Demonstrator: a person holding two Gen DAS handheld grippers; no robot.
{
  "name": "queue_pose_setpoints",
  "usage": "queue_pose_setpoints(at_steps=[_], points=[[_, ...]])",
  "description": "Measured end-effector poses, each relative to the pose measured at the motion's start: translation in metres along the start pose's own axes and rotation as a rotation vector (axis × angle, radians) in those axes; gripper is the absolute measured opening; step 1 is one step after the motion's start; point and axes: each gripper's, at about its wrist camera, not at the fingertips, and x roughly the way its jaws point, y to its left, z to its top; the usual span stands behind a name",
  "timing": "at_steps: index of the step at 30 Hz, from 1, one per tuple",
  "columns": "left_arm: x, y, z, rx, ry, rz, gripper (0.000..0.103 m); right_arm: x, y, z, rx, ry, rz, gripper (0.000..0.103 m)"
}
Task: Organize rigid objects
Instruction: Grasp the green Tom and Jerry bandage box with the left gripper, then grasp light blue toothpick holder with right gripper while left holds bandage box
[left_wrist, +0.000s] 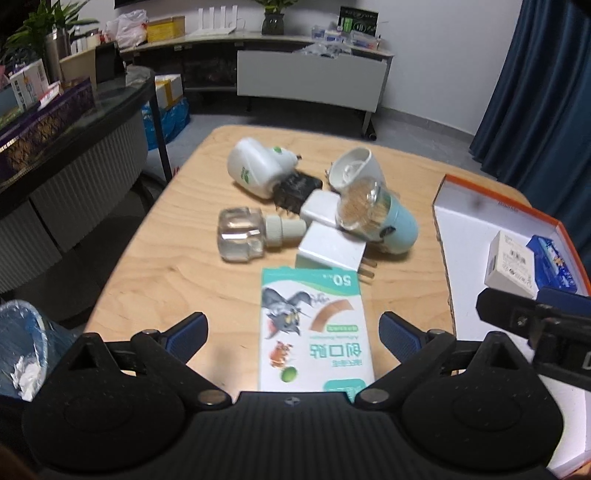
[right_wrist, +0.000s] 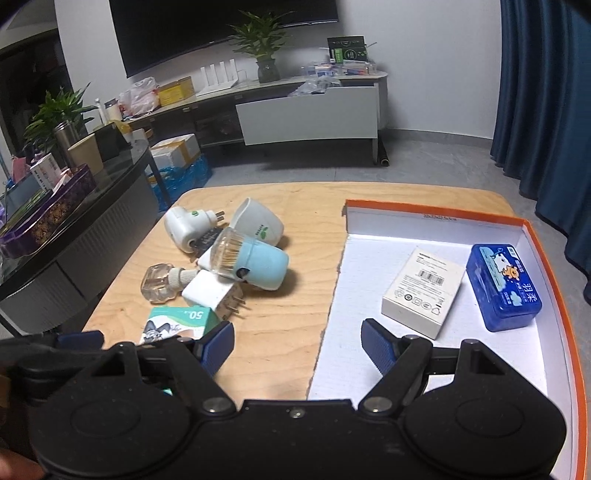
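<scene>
We held one hand-held gripper in each hand over the desk (right_wrist: 280, 343). The left hand-held gripper (left_wrist: 291, 332) had its fingers spread wide. The green bandage box (left_wrist: 314, 332) lay flat between them, but the pads did not touch it. We think we lined it up that way so we could pinch the box by its long sides.

The right hand-held gripper (right_wrist: 297, 343) was spread wide too and held nothing. It hung over the near left edge of the big orange-rimmed box (right_wrist: 532, 236), out of the way.

That big box sat on the right of the desk. A white carton (right_wrist: 424, 295) and a blue tin (right_wrist: 504, 288) already lay side by side inside it, so it looked like the place for tidy things.

On the left lay a messy pile: a clear bottle (left_wrist: 242, 234), two white plugs (left_wrist: 332, 251), a toothpick jar (left_wrist: 380, 218) leaning on them, and two white plug-in heaters (left_wrist: 255, 170). They still needed sorting.
</scene>
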Motion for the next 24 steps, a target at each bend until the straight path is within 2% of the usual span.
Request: queue_pose_setpoints(at_steps=[6,8,9,10,14,24], points=[[0.020,-0.005,-0.006,0.025,0.035,0.050,0.098,0.004,-0.002,0.000,0.012,0.004,0.018,0.090],[0.025,-0.004,-0.007,0.036,0.047,0.043,0.088,0.006,0.000,0.000,0.008,0.007,0.023,0.090],[0.028,-0.004,-0.007,0.042,0.057,0.035,0.077,0.007,0.001,0.001,0.005,0.008,0.025,0.090],[0.028,-0.005,-0.008,0.057,0.042,0.045,0.072,0.008,0.002,0.001,0.003,0.007,0.029,0.090],[0.023,0.003,-0.008,0.052,0.035,0.017,0.071,0.013,0.004,0.006,0.013,0.009,0.063,0.090],[-0.011,0.034,0.007,0.017,-0.061,0.034,0.071,0.047,0.017,0.033,0.117,0.012,0.200,0.092]])
